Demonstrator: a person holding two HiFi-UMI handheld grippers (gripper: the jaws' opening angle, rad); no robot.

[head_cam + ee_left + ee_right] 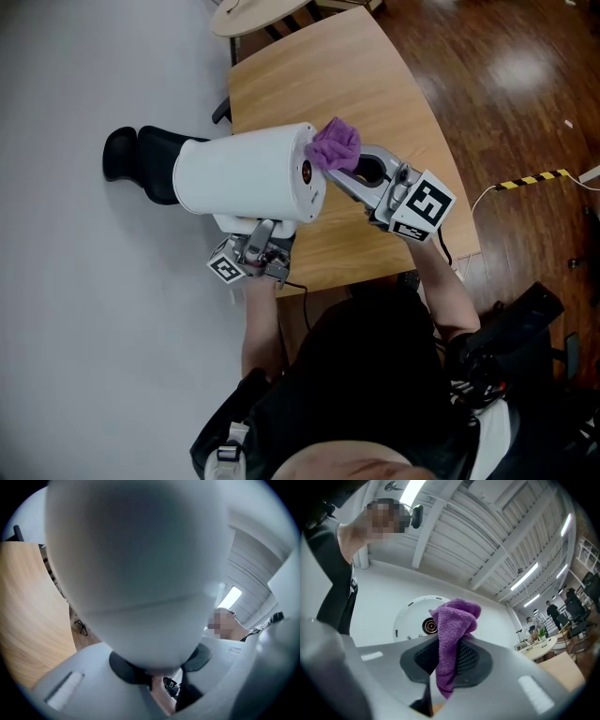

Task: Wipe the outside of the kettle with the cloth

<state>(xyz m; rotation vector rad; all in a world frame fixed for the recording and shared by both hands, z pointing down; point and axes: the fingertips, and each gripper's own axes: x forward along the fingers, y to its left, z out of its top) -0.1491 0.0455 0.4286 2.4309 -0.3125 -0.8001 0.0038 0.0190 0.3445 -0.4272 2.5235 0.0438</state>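
- The white kettle (248, 173) lies on its side at the centre of the head view, its black parts towards the left, above the near edge of the wooden worktop (319, 66).
- The left gripper (255, 239) has its jaws a little apart, clamped on the kettle from beneath.
- The right gripper (352, 173) has its jaws pinching a purple cloth (335, 145), whose bunched top sits at the rim of the kettle's base.
- Only the right gripper view shows the round base (410, 618) face on, with a small ring at its middle; in the left gripper view the white body fills the frame.
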